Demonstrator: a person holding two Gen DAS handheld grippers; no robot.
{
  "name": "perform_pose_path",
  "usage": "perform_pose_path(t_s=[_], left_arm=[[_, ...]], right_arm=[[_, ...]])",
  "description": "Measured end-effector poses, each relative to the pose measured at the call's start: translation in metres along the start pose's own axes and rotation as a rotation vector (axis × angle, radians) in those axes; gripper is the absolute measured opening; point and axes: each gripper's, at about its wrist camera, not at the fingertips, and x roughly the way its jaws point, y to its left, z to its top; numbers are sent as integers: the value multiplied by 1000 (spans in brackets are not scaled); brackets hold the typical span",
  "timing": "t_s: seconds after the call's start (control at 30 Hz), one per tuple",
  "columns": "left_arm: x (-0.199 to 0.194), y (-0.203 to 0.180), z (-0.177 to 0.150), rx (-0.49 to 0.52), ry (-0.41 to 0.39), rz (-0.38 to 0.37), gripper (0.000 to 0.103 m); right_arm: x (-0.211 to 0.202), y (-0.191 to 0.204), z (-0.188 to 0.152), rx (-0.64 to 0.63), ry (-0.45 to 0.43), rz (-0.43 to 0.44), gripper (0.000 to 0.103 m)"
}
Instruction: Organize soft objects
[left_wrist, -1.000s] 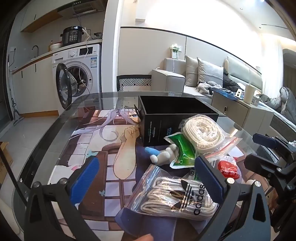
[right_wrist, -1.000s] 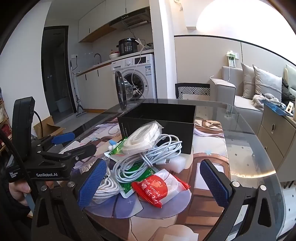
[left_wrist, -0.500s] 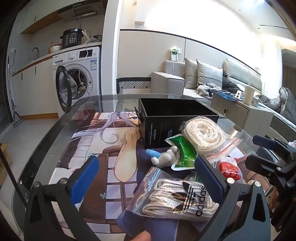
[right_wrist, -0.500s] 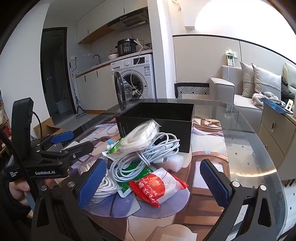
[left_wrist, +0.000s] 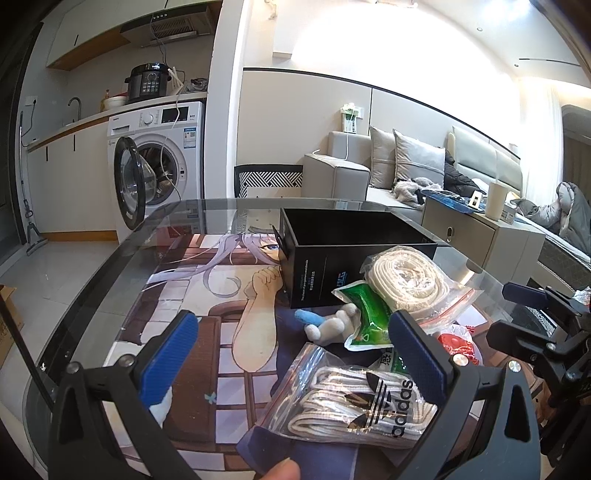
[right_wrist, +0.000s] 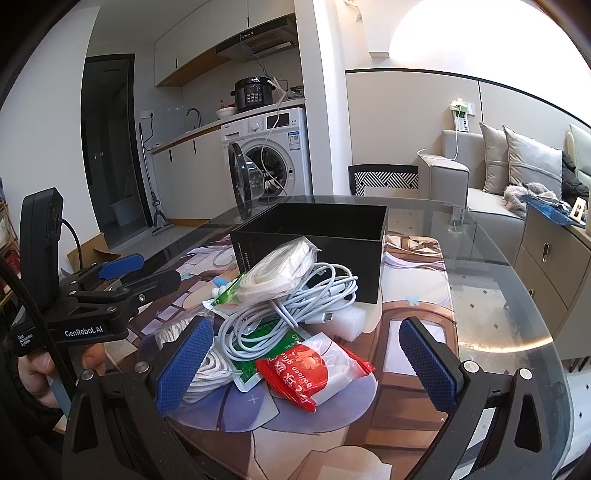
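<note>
A pile of soft items lies on the glass table in front of an open black box. It holds a clear bag of white adidas laces, a bagged cream rope coil, a green pouch, a small white plush with a blue tip, a white cable bundle, a red snack bag and a white foam piece. My left gripper is open and empty, just short of the laces bag. My right gripper is open and empty, its fingers either side of the red bag and cable.
An anime-print mat covers the glass table. A washing machine with its door open stands beyond the far left edge. A sofa and a drawer cabinet stand to the right.
Both grippers have drifted slightly, so the pile sits a touch lower in each view. Both stay open and nothing has been picked up.
</note>
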Motion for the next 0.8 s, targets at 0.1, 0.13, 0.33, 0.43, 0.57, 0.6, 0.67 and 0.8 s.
perform_pose_path(t_s=[0.1,0.13,0.33,0.43,0.57,0.6,0.67,0.8], left_arm=[[0,1,0,-5,1,8,103],[0,2,0,-10,1,7,103],[3,5,0,-20,4,8,103],[4,5,0,-19,6,0,103],[4,4,-1,-12,6,-6,103],[4,4,-1,-12,4,-9,103],[4,4,-1,-8,3,-14,103],[1,2,-2,5,-1,-22,103]], right_arm=[[2,-1,0,-3,4,0,103],[2,-1,0,-1,4,1,103],[2,-1,-1,-2,5,3,103],[2,-1,-1,-1,6,4,103],[2,-1,-2,-1,9,6,103],[2,-2,-2,-1,10,6,103],[2,-1,-3,-1,11,6,103],[3,-2,-3,-1,12,7,103]])
